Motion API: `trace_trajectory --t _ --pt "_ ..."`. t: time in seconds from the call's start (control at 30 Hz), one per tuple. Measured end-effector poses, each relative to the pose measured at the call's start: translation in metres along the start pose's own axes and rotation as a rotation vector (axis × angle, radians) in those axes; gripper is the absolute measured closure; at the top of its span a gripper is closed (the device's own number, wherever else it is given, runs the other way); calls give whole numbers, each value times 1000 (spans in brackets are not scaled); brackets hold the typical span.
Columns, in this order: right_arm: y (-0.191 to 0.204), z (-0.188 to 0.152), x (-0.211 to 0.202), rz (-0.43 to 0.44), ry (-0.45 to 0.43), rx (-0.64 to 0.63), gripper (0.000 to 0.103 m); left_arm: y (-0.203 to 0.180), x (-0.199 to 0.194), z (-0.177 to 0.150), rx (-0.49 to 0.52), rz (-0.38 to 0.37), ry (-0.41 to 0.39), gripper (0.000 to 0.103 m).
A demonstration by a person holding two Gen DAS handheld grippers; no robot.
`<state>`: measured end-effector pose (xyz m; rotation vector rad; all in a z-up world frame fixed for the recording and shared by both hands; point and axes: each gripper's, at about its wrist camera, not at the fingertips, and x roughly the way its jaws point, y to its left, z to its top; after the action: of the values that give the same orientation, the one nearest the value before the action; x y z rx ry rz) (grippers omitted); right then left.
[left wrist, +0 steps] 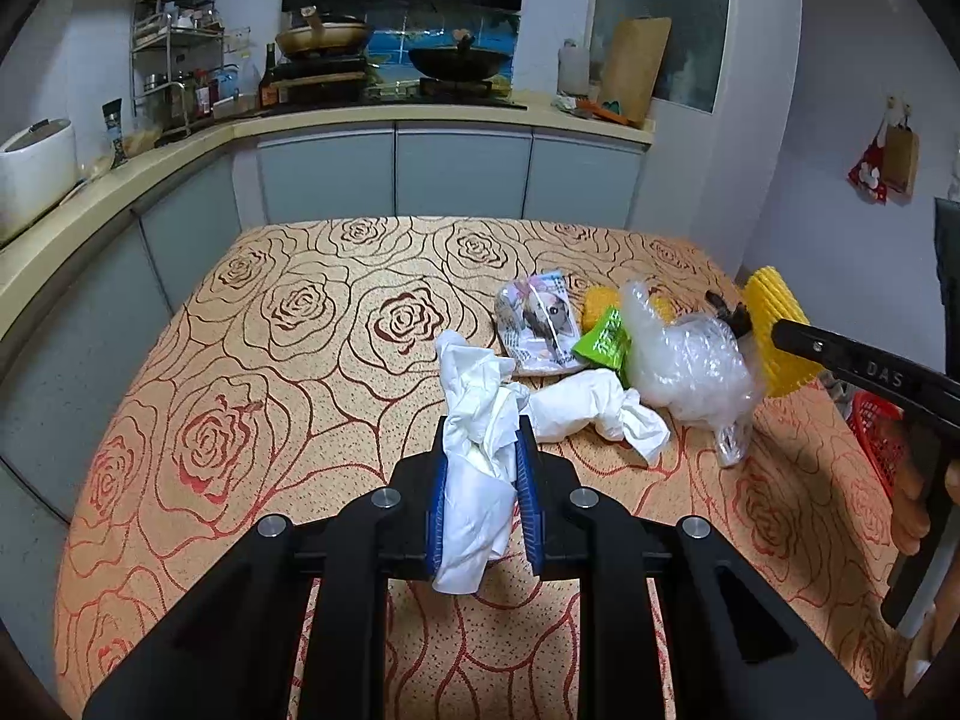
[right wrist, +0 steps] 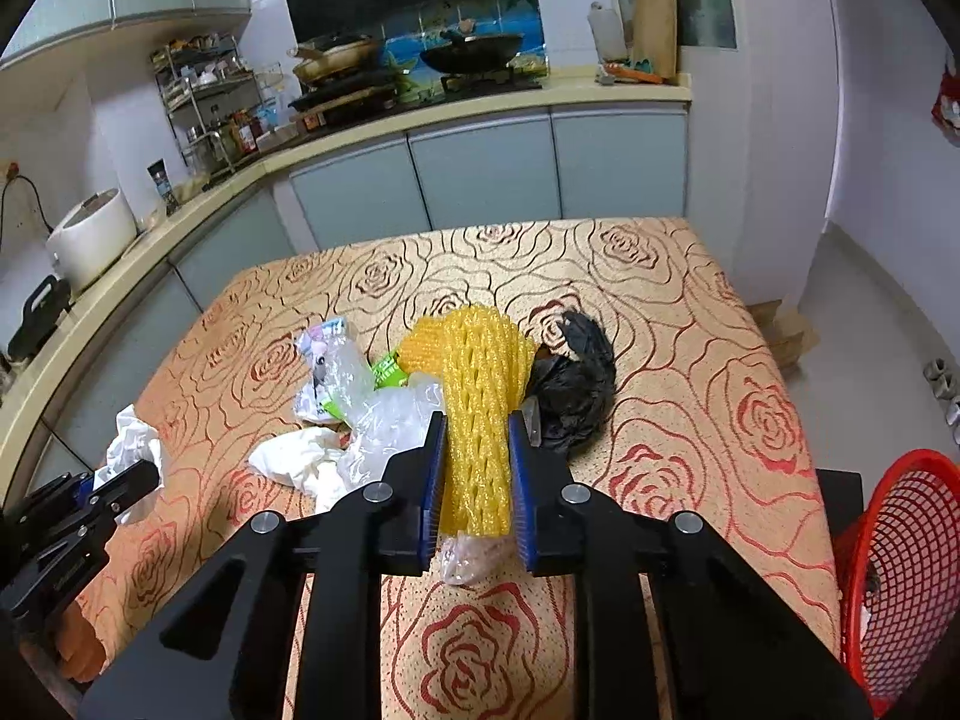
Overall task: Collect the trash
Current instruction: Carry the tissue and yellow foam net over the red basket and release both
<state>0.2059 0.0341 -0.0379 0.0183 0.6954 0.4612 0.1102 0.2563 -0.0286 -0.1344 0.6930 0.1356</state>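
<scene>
1. Left wrist view: the left gripper (left wrist: 480, 480) pinched a crumpled white tissue (left wrist: 477, 450) above the rose-patterned cloth surface (left wrist: 270, 372).
2. The right gripper (right wrist: 478, 480) clamped a yellow foam-mesh sleeve (right wrist: 480, 408) beside crinkled clear plastic (right wrist: 384, 414).

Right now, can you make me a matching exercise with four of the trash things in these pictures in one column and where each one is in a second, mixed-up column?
Things:
1. white tissue
2. yellow foam net
3. black plastic bag
4. red basket

Places:
A. lying on the tablecloth, behind the right tool
B. pinched in the left tool
C. off the table's right edge
D. pinched in the right tool

Pairs: 1-B, 2-D, 3-A, 4-C
</scene>
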Motion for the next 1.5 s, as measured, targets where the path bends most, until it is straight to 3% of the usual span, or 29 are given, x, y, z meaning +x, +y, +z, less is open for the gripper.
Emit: trace_trajectory --t 0.67,1.0,1.5 --pt "-9 -2 -74 -14 -151 -8 83 -44 -33 24 53 8 -120 84" --pt "-40 -6 -103 -60 -202 45 83 -91 -42 35 123 -74 -167 84" --pt "-109 -23 -150 -211 -256 141 83 -178 -36 41 236 -223 -179 84"
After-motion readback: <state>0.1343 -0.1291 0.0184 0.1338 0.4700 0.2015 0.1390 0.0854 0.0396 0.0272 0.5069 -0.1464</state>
